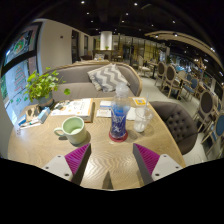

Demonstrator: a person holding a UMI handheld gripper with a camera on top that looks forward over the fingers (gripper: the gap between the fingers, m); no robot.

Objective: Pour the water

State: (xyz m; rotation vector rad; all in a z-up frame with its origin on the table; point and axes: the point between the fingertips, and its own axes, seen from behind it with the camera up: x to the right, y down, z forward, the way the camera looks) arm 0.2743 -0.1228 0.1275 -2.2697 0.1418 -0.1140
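A clear plastic water bottle [120, 112] with a blue label and white cap stands upright on the wooden table [105, 150], just ahead of my fingers and a little right of their midline. A pale green mug [72, 127] stands left of the bottle, ahead of my left finger. A small clear glass [141, 118] stands right of the bottle. My gripper [112, 163] is open, its magenta pads [76, 158] spread wide over bare tabletop, nothing between them.
A potted green plant [42, 88] stands at the table's far left, with a book [80, 106] and papers [105, 110] behind the bottle. A grey sofa with a chevron cushion [106, 76] lies beyond the table; a dark armchair [180, 122] sits to the right.
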